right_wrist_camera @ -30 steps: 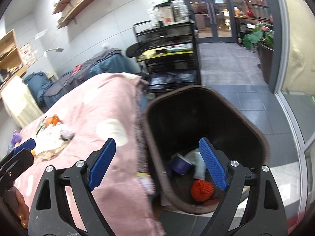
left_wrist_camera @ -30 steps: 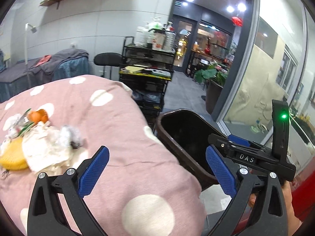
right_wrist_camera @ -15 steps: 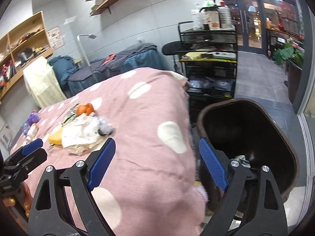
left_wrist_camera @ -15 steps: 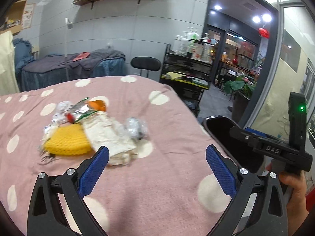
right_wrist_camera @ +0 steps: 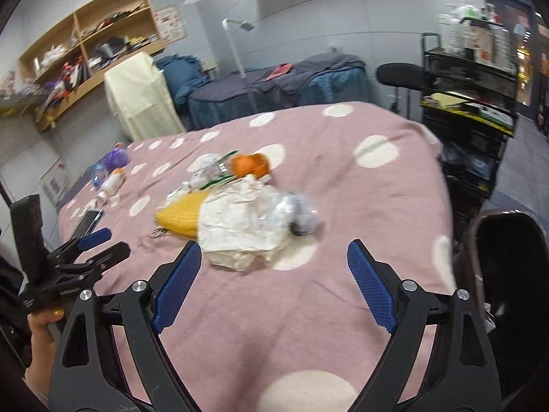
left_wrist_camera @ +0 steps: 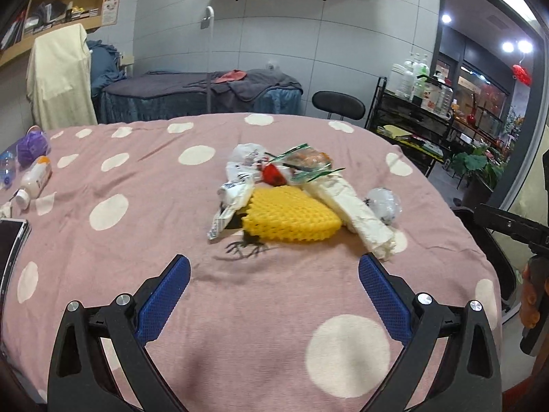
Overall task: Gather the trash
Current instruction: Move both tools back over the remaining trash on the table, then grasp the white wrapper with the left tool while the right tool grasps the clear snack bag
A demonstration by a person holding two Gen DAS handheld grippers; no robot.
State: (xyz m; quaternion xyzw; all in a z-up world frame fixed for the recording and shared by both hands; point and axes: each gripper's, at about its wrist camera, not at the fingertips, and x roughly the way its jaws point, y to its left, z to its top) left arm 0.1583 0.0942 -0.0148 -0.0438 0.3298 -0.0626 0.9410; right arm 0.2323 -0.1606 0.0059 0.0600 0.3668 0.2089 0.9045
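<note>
While the dark bin (right_wrist_camera: pixel 507 240) is cut off beside the counter's (left_wrist_camera: pixel 274 309) right edge, both claws – left claw (left_wrist_camera: pixel 274 295), right claw (right_wrist_camera: pixel 271 281) – hang spread and empty before the trash pile (left_wrist_camera: pixel 295 195) mid-counter – bare cloth between.

A pink polka-dot blanket (left_wrist_camera: pixel 144 206) covers the tabletop. Near its left edge lie a white bottle (left_wrist_camera: pixel 34 182) (on its side), a purple mask (left_wrist_camera: pixel 32 146) and a phone (left_wrist_camera: pixel 10 243). Behind stand a black stool (left_wrist_camera: pixel 338 101) and shelving cart (left_wrist_camera: pixel 422 120).

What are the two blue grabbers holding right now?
Nothing. The left gripper and right gripper are both open and empty above the pink blanket; the trash pile lies untouched.
</note>
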